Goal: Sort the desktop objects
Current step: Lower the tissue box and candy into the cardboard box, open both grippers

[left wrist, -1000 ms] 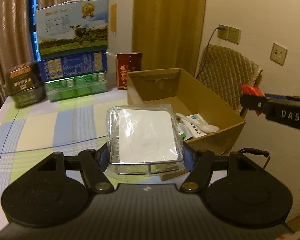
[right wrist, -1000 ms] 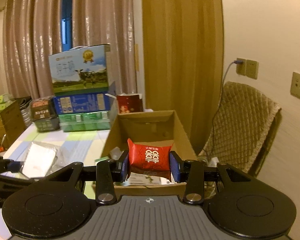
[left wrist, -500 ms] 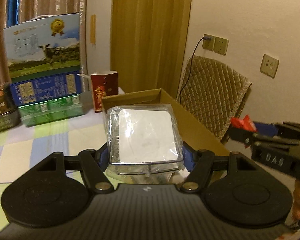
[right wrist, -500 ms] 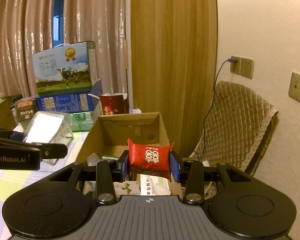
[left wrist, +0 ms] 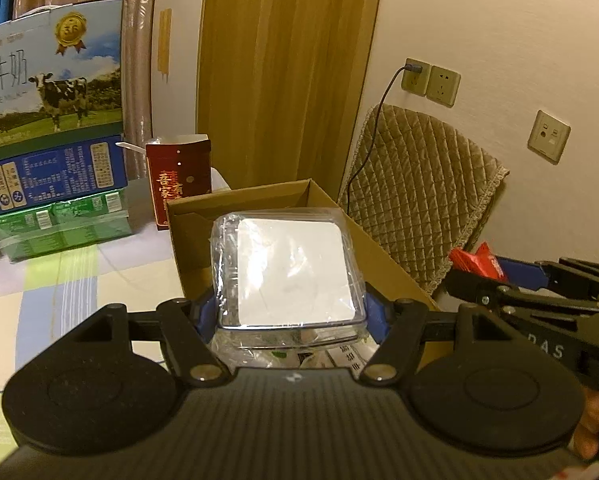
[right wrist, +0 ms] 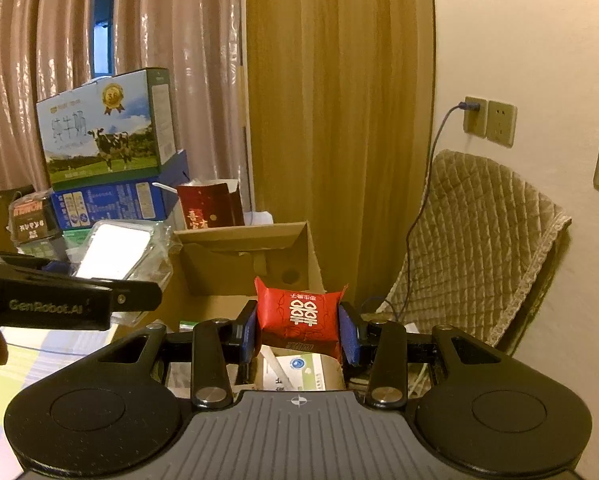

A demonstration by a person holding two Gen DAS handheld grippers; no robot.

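My left gripper (left wrist: pixel 289 312) is shut on a clear plastic box (left wrist: pixel 289 274) with a white insert and holds it over the near part of the open cardboard box (left wrist: pixel 383 252). My right gripper (right wrist: pixel 298 330) is shut on a red candy packet (right wrist: pixel 299 314) above the same cardboard box (right wrist: pixel 243 264). The packet also shows at the right of the left wrist view (left wrist: pixel 475 262), and the plastic box at the left of the right wrist view (right wrist: pixel 115 250). Paper packets (right wrist: pixel 299 372) lie inside the box, mostly hidden by the grippers.
Stacked milk cartons (left wrist: pixel 47 120) and green packs (left wrist: pixel 59 224) stand at the table's back. A dark red gift box (left wrist: pixel 179 180) stands behind the cardboard box. A quilted chair (left wrist: pixel 423 208) stands to the right by the wall. A checked tablecloth (left wrist: pixel 79 276) covers the table.
Both grippers have moved right and forward with their loads, from beside the cardboard box to above it. The two grippers are now closer together.
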